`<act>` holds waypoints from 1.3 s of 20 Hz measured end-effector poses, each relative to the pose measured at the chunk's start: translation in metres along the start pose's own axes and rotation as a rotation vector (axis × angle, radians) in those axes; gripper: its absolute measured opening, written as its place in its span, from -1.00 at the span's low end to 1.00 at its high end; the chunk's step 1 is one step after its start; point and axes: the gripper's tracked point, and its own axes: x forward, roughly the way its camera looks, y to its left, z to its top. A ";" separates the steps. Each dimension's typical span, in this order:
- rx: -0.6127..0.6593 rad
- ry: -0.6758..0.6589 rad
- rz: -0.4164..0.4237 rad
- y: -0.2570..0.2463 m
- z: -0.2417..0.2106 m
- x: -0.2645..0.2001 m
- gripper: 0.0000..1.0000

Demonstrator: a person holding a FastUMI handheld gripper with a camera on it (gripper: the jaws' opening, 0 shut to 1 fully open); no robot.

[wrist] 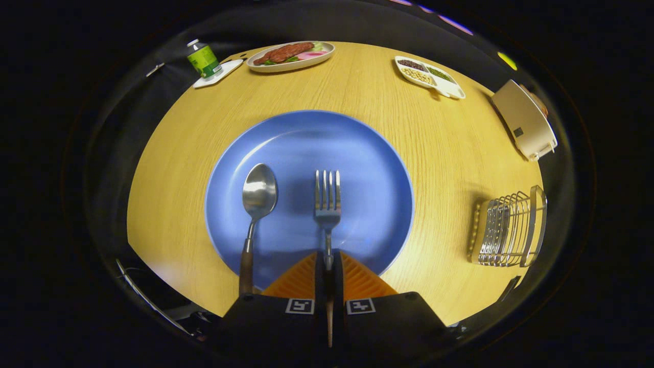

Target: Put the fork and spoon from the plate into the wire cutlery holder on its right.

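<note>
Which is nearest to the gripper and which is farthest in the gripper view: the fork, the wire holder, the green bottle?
The gripper is shut on the fork handle.
1. Fork: between the fingers, lying on the blue plate.
2. Wire holder: on the table, to the right of the plate.
3. Green bottle: far beyond the plate, at the table's far left edge.
</note>
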 end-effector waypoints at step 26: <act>0.058 -0.245 0.126 -0.184 0.056 -0.187 -0.84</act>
